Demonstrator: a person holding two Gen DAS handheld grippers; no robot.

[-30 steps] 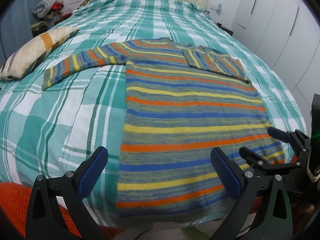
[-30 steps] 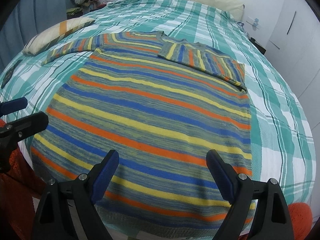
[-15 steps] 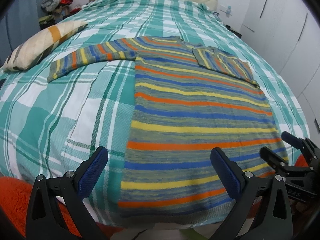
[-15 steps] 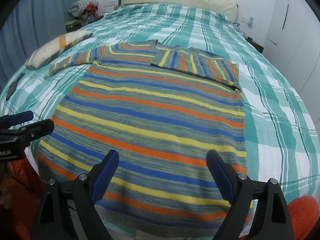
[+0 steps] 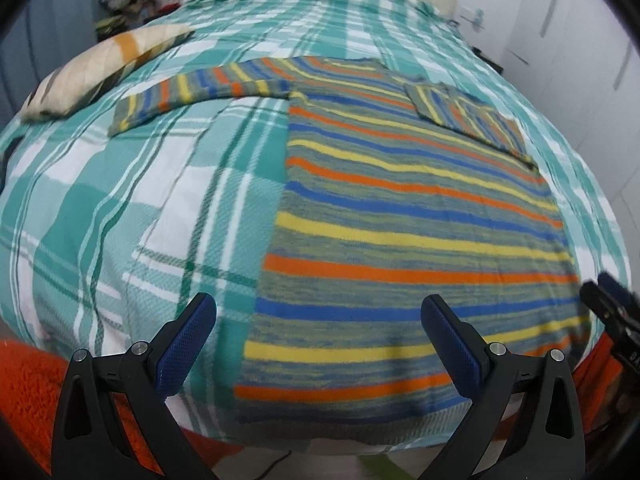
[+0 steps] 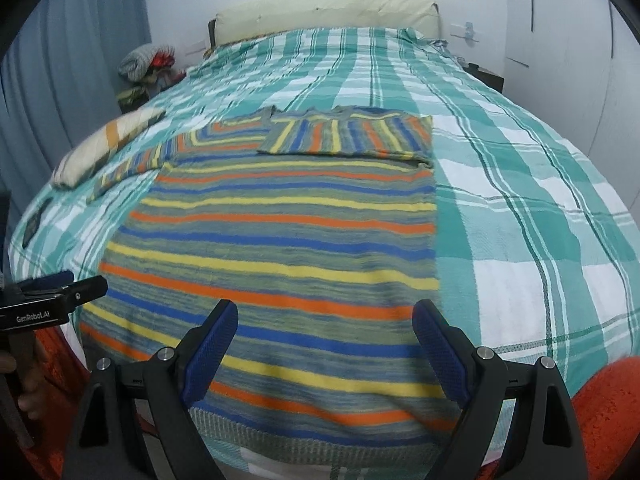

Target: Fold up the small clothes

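Observation:
A striped sweater (image 5: 404,216) in orange, yellow, blue and grey lies flat on the bed, hem toward me; it also shows in the right wrist view (image 6: 288,248). Its right sleeve (image 6: 348,138) is folded across the chest. Its left sleeve (image 5: 200,90) stretches out to the left on the bedspread. My left gripper (image 5: 320,320) is open and empty, above the hem's left part. My right gripper (image 6: 325,330) is open and empty, above the hem. Each gripper shows at the edge of the other's view, the right one (image 5: 612,308) and the left one (image 6: 60,296).
The bed has a green and white plaid bedspread (image 6: 520,200). A striped pillow (image 5: 104,68) lies at the left. A pile of clothes (image 6: 146,62) sits beyond the bed's far left corner. White wardrobe doors (image 6: 580,40) stand at the right. An orange blanket (image 5: 28,392) hangs at the near edge.
Both grippers have risen and drawn back a little from the sweater; the left view has shifted left. The sweater has not moved. Both stay open.

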